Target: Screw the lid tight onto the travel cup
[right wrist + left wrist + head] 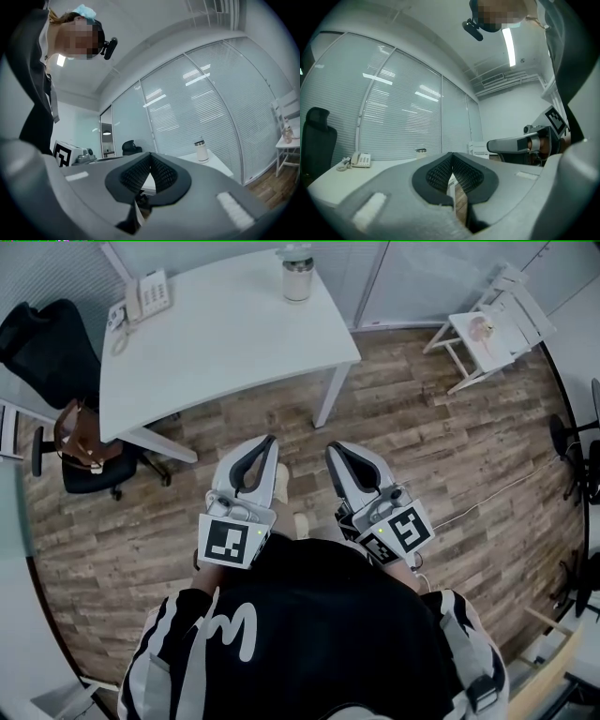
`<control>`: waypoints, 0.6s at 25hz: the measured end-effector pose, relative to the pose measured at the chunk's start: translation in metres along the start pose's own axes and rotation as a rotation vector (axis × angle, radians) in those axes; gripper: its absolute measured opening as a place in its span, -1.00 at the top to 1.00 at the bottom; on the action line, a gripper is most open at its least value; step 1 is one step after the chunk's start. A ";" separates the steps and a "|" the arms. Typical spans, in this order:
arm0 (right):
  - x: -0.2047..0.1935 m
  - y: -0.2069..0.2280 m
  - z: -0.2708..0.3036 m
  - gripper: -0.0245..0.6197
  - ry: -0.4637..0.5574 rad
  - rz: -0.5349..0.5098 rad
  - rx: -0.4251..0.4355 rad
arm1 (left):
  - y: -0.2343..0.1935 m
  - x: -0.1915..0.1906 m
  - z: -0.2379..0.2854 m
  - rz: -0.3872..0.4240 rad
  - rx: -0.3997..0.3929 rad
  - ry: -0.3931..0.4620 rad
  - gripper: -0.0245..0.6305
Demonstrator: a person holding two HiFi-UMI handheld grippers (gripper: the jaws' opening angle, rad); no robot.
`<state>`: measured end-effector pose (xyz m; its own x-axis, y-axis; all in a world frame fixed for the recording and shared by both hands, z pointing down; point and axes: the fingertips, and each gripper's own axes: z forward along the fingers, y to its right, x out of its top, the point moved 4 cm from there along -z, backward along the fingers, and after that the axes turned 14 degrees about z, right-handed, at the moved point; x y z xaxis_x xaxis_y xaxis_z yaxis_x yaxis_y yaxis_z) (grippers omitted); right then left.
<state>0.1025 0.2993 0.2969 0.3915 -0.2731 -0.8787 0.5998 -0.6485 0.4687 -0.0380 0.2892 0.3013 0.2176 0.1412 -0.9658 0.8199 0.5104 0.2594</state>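
Two grey two-jaw grippers, the left gripper (269, 444) and the right gripper (334, 450), are held side by side close to the person's torso, well short of the white rectangular table (216, 343) and aimed toward it. On each gripper the ribbed black pads are pressed together with nothing between them, so neither tool carries anything. This reads as a ready posture ahead of an approach, and the task is judged not yet begun. The pale metallic cylindrical travel cup (297, 279) stands upright near the table's far right corner, well apart from both grippers, and a light-coloured lid (296, 254) appears to sit on it. Whether that lid is threaded down or merely resting cannot be determined, because the cup is small in every view. A white desk telephone (150, 294) occupies the table's far left corner. The hands holding the grippers are hidden under the marker cubes, and the table's far edge meets the picture border.
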 end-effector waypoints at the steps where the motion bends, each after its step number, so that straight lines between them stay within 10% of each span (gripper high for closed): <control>1: -0.001 0.000 0.000 0.92 -0.001 -0.004 0.000 | 0.000 -0.001 0.000 0.002 0.001 0.001 0.92; 15: 0.013 0.021 0.031 0.92 0.014 -0.061 -0.011 | -0.024 -0.004 0.036 0.014 -0.012 0.042 0.92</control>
<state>0.0983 0.2599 0.2924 0.3639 -0.2230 -0.9043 0.6306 -0.6555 0.4154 -0.0393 0.2456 0.2988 0.2064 0.1835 -0.9611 0.8103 0.5186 0.2731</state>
